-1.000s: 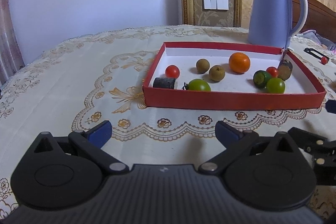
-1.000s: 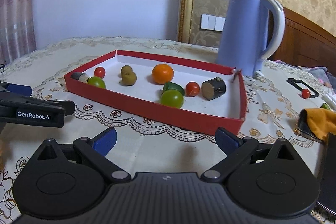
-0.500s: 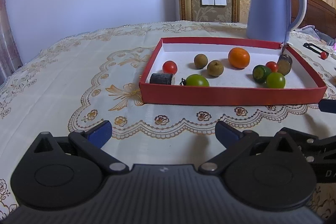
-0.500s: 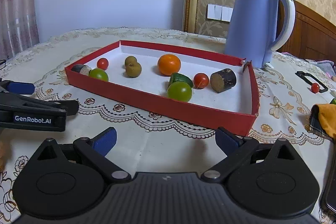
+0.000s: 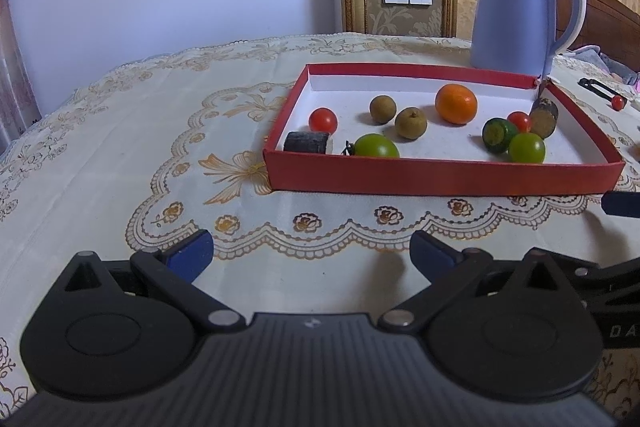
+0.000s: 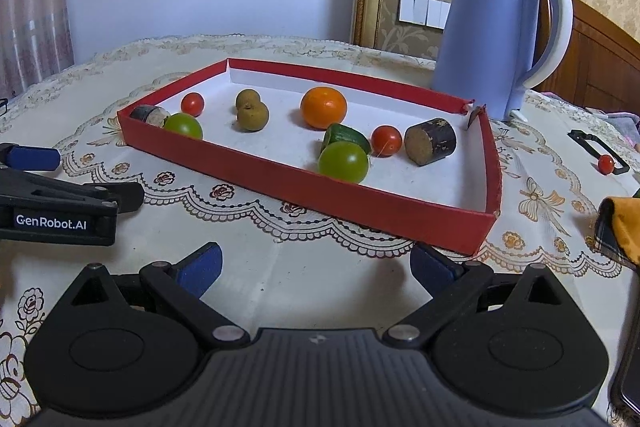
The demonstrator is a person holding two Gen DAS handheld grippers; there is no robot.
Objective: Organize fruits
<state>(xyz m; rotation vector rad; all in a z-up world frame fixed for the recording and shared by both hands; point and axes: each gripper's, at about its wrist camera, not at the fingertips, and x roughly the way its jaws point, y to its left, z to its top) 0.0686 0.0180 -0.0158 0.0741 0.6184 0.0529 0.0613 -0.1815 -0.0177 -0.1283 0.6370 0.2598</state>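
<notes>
A red tray [image 5: 440,177] sits on a lace-covered table [image 5: 120,147], holding an orange [image 5: 456,103], two red tomatoes [image 5: 323,119], two green tomatoes [image 5: 376,146], two brown longans [image 5: 410,123], a cucumber piece [image 5: 498,135] and two dark cylinders [image 5: 307,142]. The left hand-held gripper [image 5: 312,253] and the right hand-held gripper [image 6: 316,265] both hover over the cloth just in front of the tray, each with its blue-tipped fingers spread apart and holding nothing. A blue kettle [image 6: 492,35] stands just behind the tray's far right corner.
</notes>
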